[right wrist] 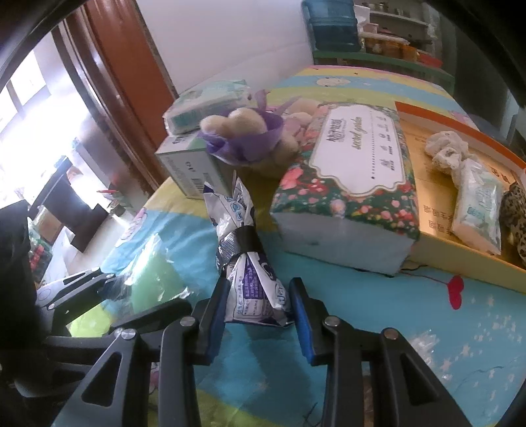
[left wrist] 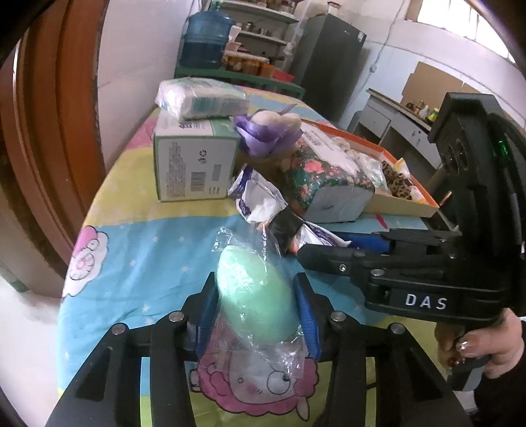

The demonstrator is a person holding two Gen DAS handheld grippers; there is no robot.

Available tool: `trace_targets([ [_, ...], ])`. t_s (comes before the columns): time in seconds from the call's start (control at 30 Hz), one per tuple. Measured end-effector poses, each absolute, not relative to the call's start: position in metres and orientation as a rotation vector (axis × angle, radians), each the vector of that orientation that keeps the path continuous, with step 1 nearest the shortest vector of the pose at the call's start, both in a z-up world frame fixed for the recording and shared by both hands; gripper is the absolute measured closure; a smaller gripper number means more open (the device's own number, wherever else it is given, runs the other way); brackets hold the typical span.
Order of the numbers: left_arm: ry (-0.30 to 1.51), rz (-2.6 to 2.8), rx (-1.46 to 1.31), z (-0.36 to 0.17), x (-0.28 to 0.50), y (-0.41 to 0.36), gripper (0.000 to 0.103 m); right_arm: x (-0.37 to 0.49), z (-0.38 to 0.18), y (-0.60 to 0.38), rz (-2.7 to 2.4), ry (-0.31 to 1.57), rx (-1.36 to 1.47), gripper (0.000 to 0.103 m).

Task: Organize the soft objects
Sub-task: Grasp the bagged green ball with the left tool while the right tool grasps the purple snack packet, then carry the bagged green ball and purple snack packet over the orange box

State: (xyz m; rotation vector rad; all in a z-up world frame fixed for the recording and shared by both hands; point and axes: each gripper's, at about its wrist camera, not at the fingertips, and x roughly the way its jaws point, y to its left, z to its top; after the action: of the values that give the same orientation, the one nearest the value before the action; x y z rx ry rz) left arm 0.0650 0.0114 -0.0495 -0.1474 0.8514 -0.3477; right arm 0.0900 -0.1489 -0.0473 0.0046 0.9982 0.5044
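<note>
A green sponge [left wrist: 256, 295] in clear wrap is clamped between the left gripper [left wrist: 258, 297] fingers above a cartoon-print bedsheet [left wrist: 138, 243]. A taped white pouch [right wrist: 253, 285] is flanked by the right gripper [right wrist: 259, 302], contact unclear. Shelves [left wrist: 259, 29] and a water jug [left wrist: 205, 39] are seen far behind.

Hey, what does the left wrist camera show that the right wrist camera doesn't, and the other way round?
Only the left wrist view shows the left gripper closed on the green sponge in clear wrap, and the dark fridge.

Only the right wrist view shows the right gripper around the white-and-purple pouch, seemingly not yet clamped, and the small tissue pack lying in the orange-rimmed tray.

Both show the floral tissue pack and the green box.
</note>
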Motion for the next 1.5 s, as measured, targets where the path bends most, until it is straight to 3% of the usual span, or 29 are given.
trace_targets([
  [0.33, 0.801, -0.297, -0.183, -0.033, 0.06, 0.032, 0.058, 0.068, -0.02, -0.148, 0.534, 0.937, 0.006, 0.066],
  [0.77, 0.669, -0.272, -0.129, 0.031, 0.09, 0.023, 0.058, 0.067, 0.035, -0.164, 0.513, 0.801, 0.031, 0.066],
  [1.13, 0.598, -0.342, -0.087, 0.075, 0.125, -0.029, 0.058, 0.077, 0.063, -0.219, 0.396, 0.722, 0.089, 0.066],
  [1.5, 0.609, -0.429, -0.068, 0.081, 0.156, -0.099, 0.058, 0.09, 0.071, -0.299, 0.239, 0.687, 0.162, 0.065],
])
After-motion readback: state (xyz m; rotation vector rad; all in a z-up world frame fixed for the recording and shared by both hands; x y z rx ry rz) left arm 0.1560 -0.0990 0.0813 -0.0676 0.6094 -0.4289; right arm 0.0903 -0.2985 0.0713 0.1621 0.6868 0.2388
